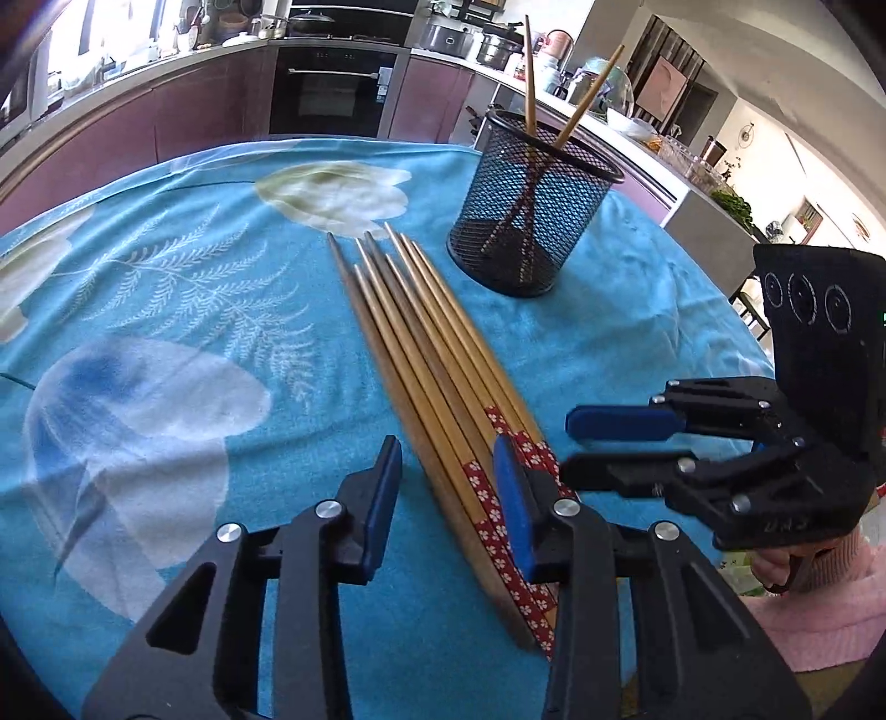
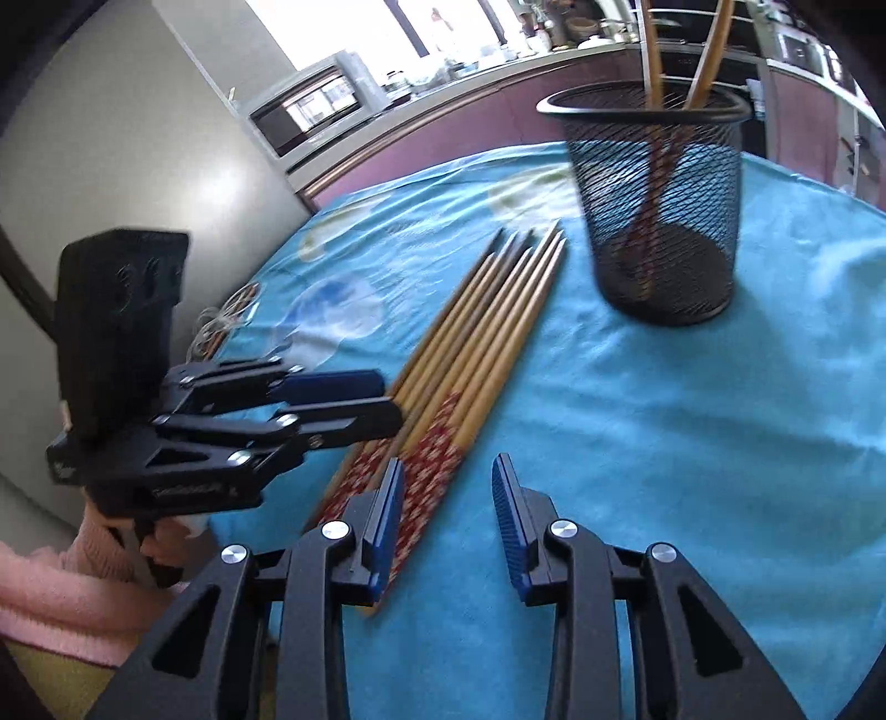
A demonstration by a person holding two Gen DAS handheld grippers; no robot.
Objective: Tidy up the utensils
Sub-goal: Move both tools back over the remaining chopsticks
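Several wooden chopsticks (image 1: 421, 354) (image 2: 487, 332) with red flowered handle ends lie side by side on the blue tablecloth. My left gripper (image 1: 447, 487) (image 2: 387, 401) is open and straddles the handle ends. Its right pad (image 1: 512, 498) is against the bundle and its left pad stands apart from it. My right gripper (image 2: 447, 498) (image 1: 576, 448) is open too, low over the same handle ends from the other side, with its left pad (image 2: 387, 515) over the bundle's edge. A black mesh holder (image 1: 531, 221) (image 2: 659, 221) stands beyond the tips with two upright chopsticks (image 1: 529, 72) (image 2: 653, 50) in it.
The floral blue tablecloth (image 1: 166, 277) covers a round table whose edge runs close behind the holder. Kitchen cabinets and an oven (image 1: 332, 88) stand beyond. A pink sleeve (image 1: 819, 598) (image 2: 66, 587) is behind each gripper. A small wire object (image 2: 227, 321) lies at the cloth's left edge.
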